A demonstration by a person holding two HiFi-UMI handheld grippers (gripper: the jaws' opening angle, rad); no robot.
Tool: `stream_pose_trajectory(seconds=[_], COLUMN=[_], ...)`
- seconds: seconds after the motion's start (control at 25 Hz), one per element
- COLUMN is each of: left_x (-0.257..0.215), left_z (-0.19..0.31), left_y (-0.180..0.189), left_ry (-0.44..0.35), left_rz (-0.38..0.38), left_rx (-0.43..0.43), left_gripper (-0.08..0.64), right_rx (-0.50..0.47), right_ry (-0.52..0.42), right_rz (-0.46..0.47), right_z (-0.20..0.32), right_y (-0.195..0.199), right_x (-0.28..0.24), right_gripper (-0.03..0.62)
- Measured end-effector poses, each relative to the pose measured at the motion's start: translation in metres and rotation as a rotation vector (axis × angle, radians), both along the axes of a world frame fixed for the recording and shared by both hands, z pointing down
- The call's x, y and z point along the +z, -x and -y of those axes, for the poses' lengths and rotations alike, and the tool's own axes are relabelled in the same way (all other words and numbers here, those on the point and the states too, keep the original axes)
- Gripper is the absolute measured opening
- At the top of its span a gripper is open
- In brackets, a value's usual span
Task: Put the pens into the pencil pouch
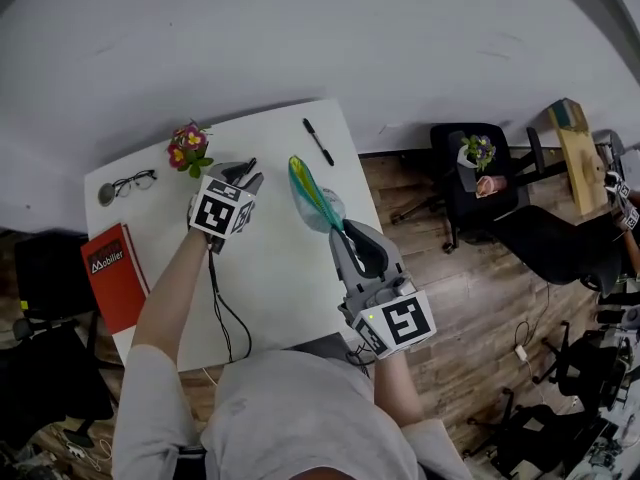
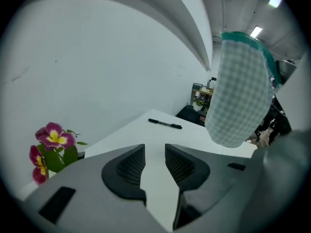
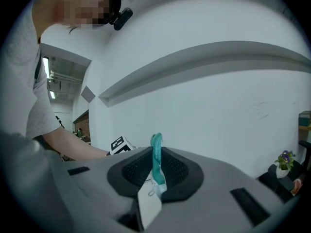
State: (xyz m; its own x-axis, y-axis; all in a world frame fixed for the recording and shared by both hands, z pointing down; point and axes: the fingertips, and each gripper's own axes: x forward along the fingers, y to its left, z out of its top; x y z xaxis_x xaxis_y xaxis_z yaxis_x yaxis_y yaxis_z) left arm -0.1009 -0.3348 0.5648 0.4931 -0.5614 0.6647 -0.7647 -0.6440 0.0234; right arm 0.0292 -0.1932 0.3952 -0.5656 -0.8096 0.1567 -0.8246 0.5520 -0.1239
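Pouch position: you are holding the teal-rimmed, checked-mesh pencil pouch point(image 1: 315, 196) up off the white rectangular table point(image 1: 280, 278), near the centre of the head view.

- Your right gripper point(image 1: 347, 233) is pinching the pouch's teal rim. In the right gripper view its jaws are closing flat on that rim point(image 3: 156, 161), which is standing edge-on between the pads. A small white tag point(image 3: 148, 203) is hanging just below them.
- Your left gripper point(image 1: 250, 173) is hovering over the table's left half, left of the pouch and apart from it. In the left gripper view its jaws are standing a narrow gap apart with nothing between them; only bare tabletop is showing through.
- One slim black pen point(image 1: 318, 141) is lying flat near the table's far right corner, upper centre of the head view, well apart from both grippers. The left gripper view is showing it beyond the jaws, with the pouch hanging at upper right.
- Pink and yellow flowers point(image 1: 188, 148) are sitting just beside the left gripper, toward the upper left.
- Black-framed eyeglasses point(image 1: 132, 182) are lying near the table's left edge.
- A red book point(image 1: 115, 273) is lying just beyond that edge.
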Motion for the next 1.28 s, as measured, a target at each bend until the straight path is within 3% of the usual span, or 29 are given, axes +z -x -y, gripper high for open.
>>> stream_pose_trajectory(seconds=[0.24,0.44,0.84,1.04,1.28], left_x=[0.036,0.045,0.083,0.099,0.1], left_z=[0.019,0.036,0.045,0.048,0.05], left_y=[0.005,0.008,0.006,0.009,0.01], left_ry=[0.031,0.139,0.257,0.309,0.326], left_rz=[0.078,0.036,0.174,0.193,0.162], left_rx=[0.03,-0.001,0.056,0.022,-0.048], left_gripper=[0.126,0.127,0.129,0.13,0.109], right_rx=[0.033,0.038,0.049,0.066,0.06], right_ry=[0.035,0.056,0.073,0.087,0.088], right_rz=[-0.016,-0.02,-0.036,-0.037,-0.031], right_z=[0.0,-0.002,-0.005,-0.008,-0.006], right_y=[-0.002,-0.003,-0.007,-0.015,-0.016], right_x=[0.009,0.018,0.025,0.029,0.03], right_gripper=[0.066,0.066,0.066,0.066,0.066])
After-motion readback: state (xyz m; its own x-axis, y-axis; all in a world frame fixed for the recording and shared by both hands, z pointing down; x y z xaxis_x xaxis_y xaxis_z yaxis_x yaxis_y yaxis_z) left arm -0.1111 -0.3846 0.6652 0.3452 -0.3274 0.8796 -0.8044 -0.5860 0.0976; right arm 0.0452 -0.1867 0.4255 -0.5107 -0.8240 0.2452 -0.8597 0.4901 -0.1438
